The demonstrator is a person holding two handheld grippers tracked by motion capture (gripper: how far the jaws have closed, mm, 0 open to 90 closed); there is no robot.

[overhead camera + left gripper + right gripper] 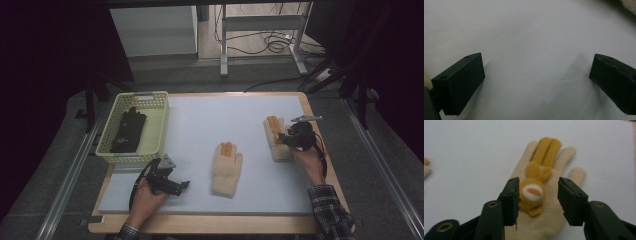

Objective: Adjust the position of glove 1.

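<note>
Currently, the right gripper is being held with jaws parted over the cream glove at the right, ungrasped, while the left gripper is being kept spread, empty, near the mat's left edge.

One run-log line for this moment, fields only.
left gripper: open, idle on mat | right gripper: open over cream glove | second cream glove: mid-mat | basket: holds black glove

The right glove is looking like soft, fuzzy cream fleece, its mustard patch showing a woolly nap. The mat is lying smooth and matt, pale grey. The basket is showing as perforated yellowish plastic. The right gripper is showing matt black, hard-looking jaws.
</note>
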